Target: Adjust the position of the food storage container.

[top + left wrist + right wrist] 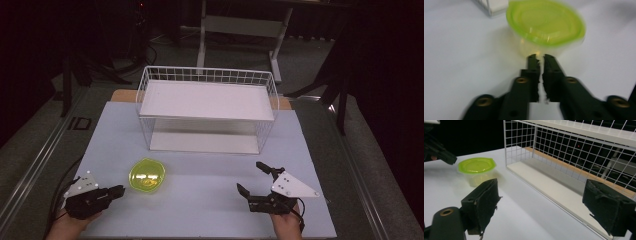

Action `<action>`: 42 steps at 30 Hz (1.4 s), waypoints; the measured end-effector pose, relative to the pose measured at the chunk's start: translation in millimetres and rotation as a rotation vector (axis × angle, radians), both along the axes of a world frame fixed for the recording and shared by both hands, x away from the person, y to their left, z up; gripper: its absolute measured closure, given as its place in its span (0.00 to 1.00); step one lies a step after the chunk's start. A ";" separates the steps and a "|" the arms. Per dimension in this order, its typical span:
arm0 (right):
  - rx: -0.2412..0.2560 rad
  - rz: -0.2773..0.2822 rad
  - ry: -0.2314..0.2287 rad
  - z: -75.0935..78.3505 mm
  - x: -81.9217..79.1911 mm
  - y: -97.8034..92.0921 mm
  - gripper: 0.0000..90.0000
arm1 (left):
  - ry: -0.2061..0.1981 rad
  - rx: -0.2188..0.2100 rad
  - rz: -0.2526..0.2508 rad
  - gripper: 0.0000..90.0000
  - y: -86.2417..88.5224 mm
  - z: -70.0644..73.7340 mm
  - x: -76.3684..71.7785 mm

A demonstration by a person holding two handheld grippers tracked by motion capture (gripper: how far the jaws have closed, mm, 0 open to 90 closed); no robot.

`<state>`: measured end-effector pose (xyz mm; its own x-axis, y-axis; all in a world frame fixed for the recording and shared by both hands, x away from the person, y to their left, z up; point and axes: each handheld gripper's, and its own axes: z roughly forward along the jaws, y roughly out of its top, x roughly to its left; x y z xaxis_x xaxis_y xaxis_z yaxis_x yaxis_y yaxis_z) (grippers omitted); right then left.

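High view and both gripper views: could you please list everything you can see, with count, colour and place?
Container: one, clear tub with a lime-green lid, on the table's near left, in front of the left gripper's jaws.
Wire rack: one, white, two shelves, standing at the table's far middle.
Table: one, pale grey-white top.
Stand: one, pale frame, on the floor beyond the table.
Left gripper: one, black with a grey plate, near left, jaws shut, pointing at the container.
Right gripper: one, black with a grey plate, near right, jaws wide open.
Hands: two, at the table's near edge.
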<state>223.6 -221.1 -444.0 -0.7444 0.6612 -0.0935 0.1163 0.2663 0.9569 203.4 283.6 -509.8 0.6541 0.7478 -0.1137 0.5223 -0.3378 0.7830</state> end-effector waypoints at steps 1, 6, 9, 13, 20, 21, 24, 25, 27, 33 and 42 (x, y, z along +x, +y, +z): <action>0.001 -0.001 0.000 -0.1 0.1 -0.3 0.15 | 0.015 -0.003 -0.015 0.99 -0.8 -2.8 0.6; 0.010 -0.004 0.004 0.2 0.8 -2.2 0.15 | 0.063 0.038 -0.011 1.00 -8.7 -9.2 4.9; 0.007 -0.004 0.010 -0.3 1.4 -3.0 0.15 | 0.100 0.033 0.016 1.00 -8.8 -12.5 15.2; 0.005 -0.001 0.011 -0.5 1.6 -2.6 0.15 | 0.107 0.044 0.026 1.00 -11.7 -15.6 25.0; 0.002 0.003 0.019 -1.4 1.8 -2.5 0.15 | 0.112 0.050 -0.018 1.00 -32.9 -16.9 33.0; 0.003 0.004 0.020 -1.4 1.7 -2.6 0.15 | 0.118 0.052 -0.025 1.00 -36.0 -16.7 34.4; 0.002 0.007 0.018 -1.3 1.3 -2.3 0.15 | 0.117 0.048 -0.038 1.00 -43.7 -17.1 36.8; 0.002 0.007 0.018 -1.3 1.3 -2.3 0.15 | 0.118 0.044 -0.039 1.00 -48.0 -17.3 38.3; -0.004 0.012 0.020 -1.8 1.6 -1.7 0.15 | 0.114 0.049 -0.058 1.00 -63.4 -17.7 42.9; -0.010 0.018 0.022 -2.2 0.7 -2.6 0.15 | 0.110 0.059 -0.088 1.00 -74.3 -15.5 46.1; 0.001 0.009 0.020 -2.2 1.7 -3.7 0.15 | 0.081 0.063 0.038 1.00 -47.5 -16.0 64.8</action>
<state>225.4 -224.7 -446.2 -0.7522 0.6544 -0.0775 0.1333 0.2663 0.9546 268.2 236.1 -525.8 0.6158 0.7791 -0.1174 0.5965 -0.3637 0.7154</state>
